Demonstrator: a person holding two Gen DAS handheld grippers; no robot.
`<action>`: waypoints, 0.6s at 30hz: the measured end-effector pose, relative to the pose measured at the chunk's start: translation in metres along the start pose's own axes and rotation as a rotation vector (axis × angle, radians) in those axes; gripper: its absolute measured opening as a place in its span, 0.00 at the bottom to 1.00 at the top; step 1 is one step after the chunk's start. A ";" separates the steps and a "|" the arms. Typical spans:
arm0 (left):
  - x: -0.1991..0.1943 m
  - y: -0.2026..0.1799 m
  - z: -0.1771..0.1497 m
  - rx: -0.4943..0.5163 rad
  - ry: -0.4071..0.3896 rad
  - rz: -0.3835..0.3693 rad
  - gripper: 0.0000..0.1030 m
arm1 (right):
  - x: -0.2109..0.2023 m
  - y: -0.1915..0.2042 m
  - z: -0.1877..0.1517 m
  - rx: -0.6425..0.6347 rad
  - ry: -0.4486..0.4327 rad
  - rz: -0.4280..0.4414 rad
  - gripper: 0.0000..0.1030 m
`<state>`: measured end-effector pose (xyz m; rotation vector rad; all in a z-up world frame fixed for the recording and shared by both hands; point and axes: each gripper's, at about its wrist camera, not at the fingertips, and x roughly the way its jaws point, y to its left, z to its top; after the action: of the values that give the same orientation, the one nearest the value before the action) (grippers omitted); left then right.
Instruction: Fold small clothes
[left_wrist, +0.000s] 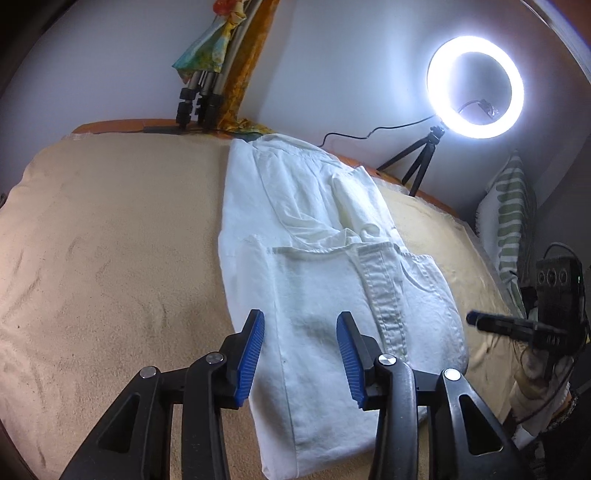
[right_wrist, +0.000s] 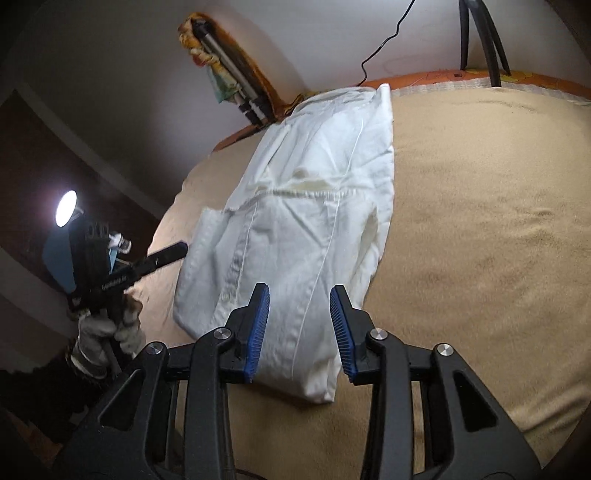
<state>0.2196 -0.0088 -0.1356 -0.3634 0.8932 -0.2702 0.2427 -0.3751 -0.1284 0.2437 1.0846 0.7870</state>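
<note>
The left wrist view shows a white shirt (left_wrist: 332, 266) that lies folded into a long narrow shape on a beige blanket (left_wrist: 110, 240), with its length running from the near edge to the far edge of the bed. The lower part is folded over the upper part, and the button placket (left_wrist: 380, 291) shows on its right side. The left gripper (left_wrist: 301, 354) is above the near end of the shirt; its two blue pads stand apart and nothing is pressed between them. In the right wrist view the right gripper (right_wrist: 300, 325) is also above the near end of the shirt (right_wrist: 306, 221), with its pads apart and only the cloth below the gap, not clamped. Each gripper is seen from the other camera, at the side of the shirt, held by a gloved hand (right_wrist: 107, 332). On the far right a lit ring light (left_wrist: 475, 86) stands on a small tripod (left_wrist: 417, 162), and a striped pillow (left_wrist: 509, 218) leans near it. At the far edge, folded tripod legs (left_wrist: 199, 99) lean against the wall with coloured cloth (left_wrist: 210, 48) on them.
</note>
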 end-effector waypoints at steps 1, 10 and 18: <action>-0.001 -0.003 0.000 0.005 -0.001 -0.007 0.39 | 0.001 -0.003 -0.007 -0.003 0.017 0.012 0.35; 0.037 -0.085 0.028 0.129 0.110 -0.193 0.39 | 0.007 -0.005 -0.036 -0.123 0.066 0.012 0.49; 0.114 -0.136 0.034 0.212 0.257 -0.205 0.35 | 0.023 -0.007 -0.027 -0.195 0.065 0.055 0.49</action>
<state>0.3045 -0.1686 -0.1398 -0.2254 1.0691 -0.6064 0.2282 -0.3690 -0.1606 0.0831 1.0573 0.9493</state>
